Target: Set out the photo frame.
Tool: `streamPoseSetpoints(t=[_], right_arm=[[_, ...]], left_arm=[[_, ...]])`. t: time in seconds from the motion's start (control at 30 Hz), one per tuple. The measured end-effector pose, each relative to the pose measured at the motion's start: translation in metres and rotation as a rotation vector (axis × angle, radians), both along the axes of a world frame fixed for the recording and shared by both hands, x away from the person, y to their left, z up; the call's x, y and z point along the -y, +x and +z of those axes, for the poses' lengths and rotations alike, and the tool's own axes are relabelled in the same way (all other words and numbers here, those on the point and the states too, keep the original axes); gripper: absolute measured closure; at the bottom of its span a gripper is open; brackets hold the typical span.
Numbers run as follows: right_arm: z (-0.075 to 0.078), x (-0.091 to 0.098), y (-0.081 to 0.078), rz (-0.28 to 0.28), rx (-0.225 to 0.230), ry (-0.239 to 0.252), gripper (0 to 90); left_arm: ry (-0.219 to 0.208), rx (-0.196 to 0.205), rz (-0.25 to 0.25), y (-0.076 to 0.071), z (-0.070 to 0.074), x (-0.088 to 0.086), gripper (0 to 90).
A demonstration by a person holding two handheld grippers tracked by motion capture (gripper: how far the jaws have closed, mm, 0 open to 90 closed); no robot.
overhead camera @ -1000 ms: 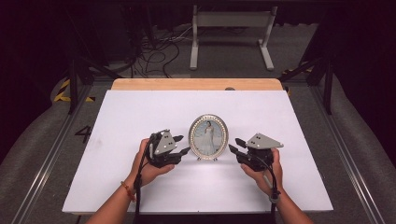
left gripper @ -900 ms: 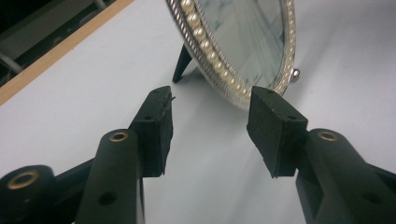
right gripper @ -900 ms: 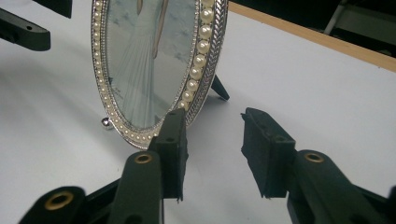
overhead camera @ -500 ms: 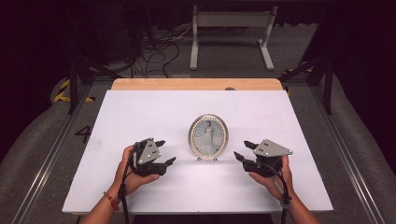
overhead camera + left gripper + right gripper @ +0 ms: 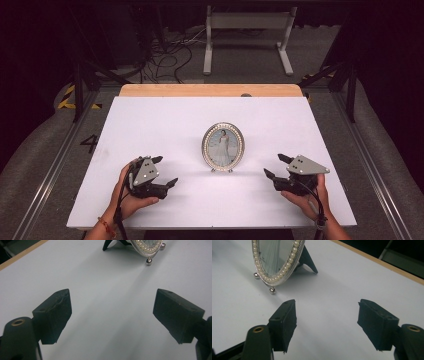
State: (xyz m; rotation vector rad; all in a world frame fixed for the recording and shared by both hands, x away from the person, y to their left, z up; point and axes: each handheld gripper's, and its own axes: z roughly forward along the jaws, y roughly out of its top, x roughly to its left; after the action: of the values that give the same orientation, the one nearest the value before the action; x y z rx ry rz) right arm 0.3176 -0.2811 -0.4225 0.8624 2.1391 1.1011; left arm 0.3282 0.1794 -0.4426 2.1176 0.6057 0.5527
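- As the oval photo frame (image 5: 223, 148) stands upright on its rear prop at table (image 5: 165, 120) centre, it is left untouched.
- Left gripper (image 5: 164, 171), at the frame's 8 o'clock: jaws just opened wide, nothing held.
- Right gripper (image 5: 276, 165), at 4 o'clock: likewise, for clearance.

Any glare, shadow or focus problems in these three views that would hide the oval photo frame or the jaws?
High view: evenly lit white table, dark surroundings, oval photo frame sharp. Left gripper view: jaws sharp, frame cropped at the top edge, soft shadow streaks on the table. Right gripper view: the frame's glass shows streaky reflections that hide the photo; its back stand is clear.
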Motion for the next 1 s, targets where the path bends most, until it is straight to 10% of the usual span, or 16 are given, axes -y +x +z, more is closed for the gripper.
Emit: streamPoseSetpoints(t=[0.43,1.0], right_arm=[[-0.021,0.022,-0.015,-0.054,-0.01,-0.026,22.5],[-0.024,0.058,-0.035,-0.142,0.01,0.069,20.2]], left_arm=[[0.001,-0.036,0.046,-0.016,-0.016,-0.042,8.5],[-0.17,-0.037,0.158,-0.04,-0.018,-0.076,7.0]])
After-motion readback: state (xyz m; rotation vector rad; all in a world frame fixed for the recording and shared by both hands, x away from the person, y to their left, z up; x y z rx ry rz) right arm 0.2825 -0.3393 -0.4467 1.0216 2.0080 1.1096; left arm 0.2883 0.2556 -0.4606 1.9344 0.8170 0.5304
